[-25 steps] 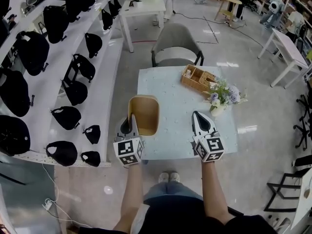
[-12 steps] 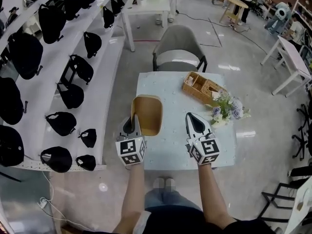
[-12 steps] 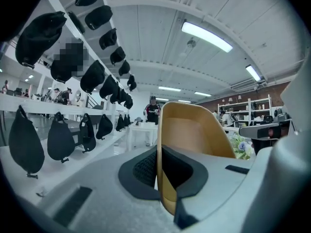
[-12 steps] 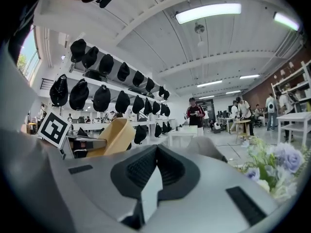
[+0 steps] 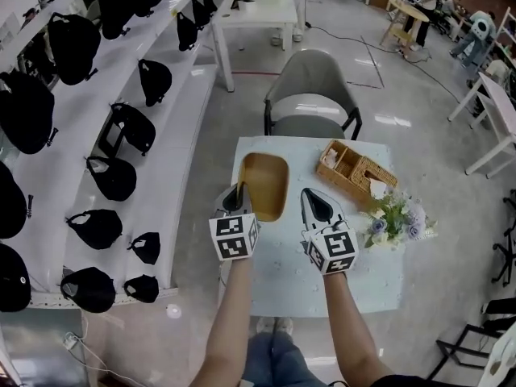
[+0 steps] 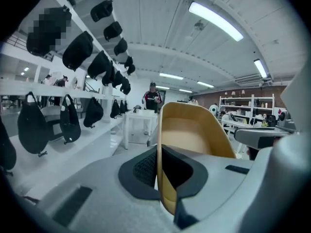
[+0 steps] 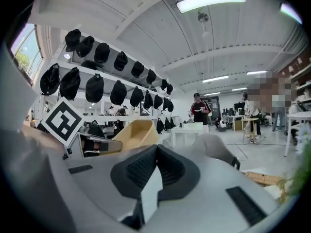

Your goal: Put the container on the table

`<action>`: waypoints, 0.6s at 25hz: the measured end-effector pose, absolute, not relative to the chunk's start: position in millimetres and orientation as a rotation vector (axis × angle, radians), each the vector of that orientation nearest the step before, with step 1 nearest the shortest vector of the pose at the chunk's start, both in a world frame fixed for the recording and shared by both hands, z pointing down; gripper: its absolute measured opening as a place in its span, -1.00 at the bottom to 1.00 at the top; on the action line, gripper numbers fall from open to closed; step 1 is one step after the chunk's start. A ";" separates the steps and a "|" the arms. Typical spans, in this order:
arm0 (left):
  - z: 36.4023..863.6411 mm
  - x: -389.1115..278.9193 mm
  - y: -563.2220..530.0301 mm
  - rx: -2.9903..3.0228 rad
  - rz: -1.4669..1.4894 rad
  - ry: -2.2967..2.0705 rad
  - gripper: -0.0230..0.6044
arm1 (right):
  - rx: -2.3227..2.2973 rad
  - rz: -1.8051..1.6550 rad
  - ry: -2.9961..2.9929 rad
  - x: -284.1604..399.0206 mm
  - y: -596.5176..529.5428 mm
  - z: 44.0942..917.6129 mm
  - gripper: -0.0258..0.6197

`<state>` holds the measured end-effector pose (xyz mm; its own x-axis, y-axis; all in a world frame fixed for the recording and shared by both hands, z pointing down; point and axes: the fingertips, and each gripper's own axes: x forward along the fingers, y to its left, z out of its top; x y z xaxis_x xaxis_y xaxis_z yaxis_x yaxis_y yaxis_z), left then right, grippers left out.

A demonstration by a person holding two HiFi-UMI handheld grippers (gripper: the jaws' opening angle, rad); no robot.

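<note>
Left gripper (image 5: 239, 193) clenched on near wall of tan container (image 5: 266, 184), thin rim pinched between pads. Container open side up, over far-left part of white bench (image 5: 322, 285); contact with bench top not discernible. Right gripper (image 5: 310, 196) just right of container, apart from it, jaws together, nothing between. Wicker basket (image 5: 359, 172) and flowers (image 5: 399, 220) on bench's right side. Grey chair (image 5: 310, 95) at far edge. Shelves (image 5: 64, 192) with black caps on left.
</note>
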<state>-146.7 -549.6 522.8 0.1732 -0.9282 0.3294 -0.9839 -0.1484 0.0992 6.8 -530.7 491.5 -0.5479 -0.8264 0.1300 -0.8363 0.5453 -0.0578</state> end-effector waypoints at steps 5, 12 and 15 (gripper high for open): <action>591.0 -140.2 -593.3 2.052 0.322 -1.751 -0.90 | 1.461 0.302 -2.664 -6.3 -572.4 548.3 -0.92; 689.7 -133.6 -624.0 1.902 0.424 -1.652 -0.90 | 1.418 0.379 -2.612 -12.1 -608.3 620.7 -0.92; 718.1 -130.9 -628.5 1.848 0.491 -1.591 -0.90 | 1.421 0.420 -2.587 -6.6 -613.2 641.8 -0.92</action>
